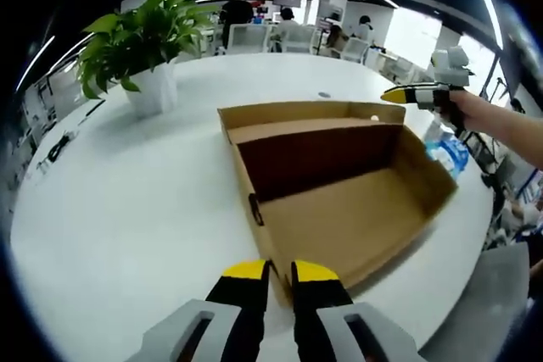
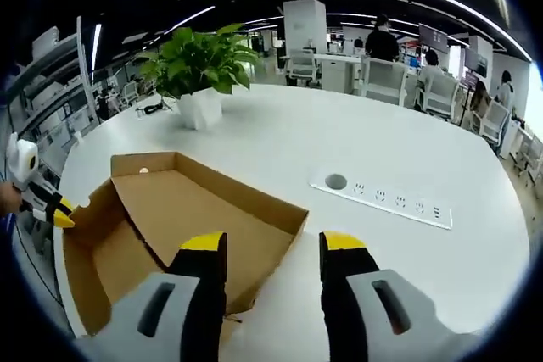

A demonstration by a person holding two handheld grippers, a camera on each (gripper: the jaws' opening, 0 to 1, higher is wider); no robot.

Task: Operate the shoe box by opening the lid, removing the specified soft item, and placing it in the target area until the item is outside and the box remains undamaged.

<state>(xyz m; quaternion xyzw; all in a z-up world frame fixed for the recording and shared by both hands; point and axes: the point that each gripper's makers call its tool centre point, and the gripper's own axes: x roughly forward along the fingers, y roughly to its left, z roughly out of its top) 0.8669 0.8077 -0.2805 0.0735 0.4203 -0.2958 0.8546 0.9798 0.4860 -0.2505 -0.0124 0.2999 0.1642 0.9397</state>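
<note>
The shoe box (image 1: 339, 201) lies open on the white table (image 1: 127, 209), its brown cardboard inside bare, its lid (image 1: 297, 114) folded back on the far side. In the left gripper view the left gripper (image 1: 280, 281) has its jaws drawn close with a narrow slit between, right at the near corner of the box. Wide bare tabletop spreads to the left of these jaws. In the right gripper view the right gripper (image 2: 271, 252) holds its jaws spread and pinching nothing; the box sits ahead and left of them, one jaw over its rim. A power strip (image 2: 382, 197) lies ahead to the right. A potted plant (image 2: 199, 74) stands beyond the box, an office with chairs behind.
</note>
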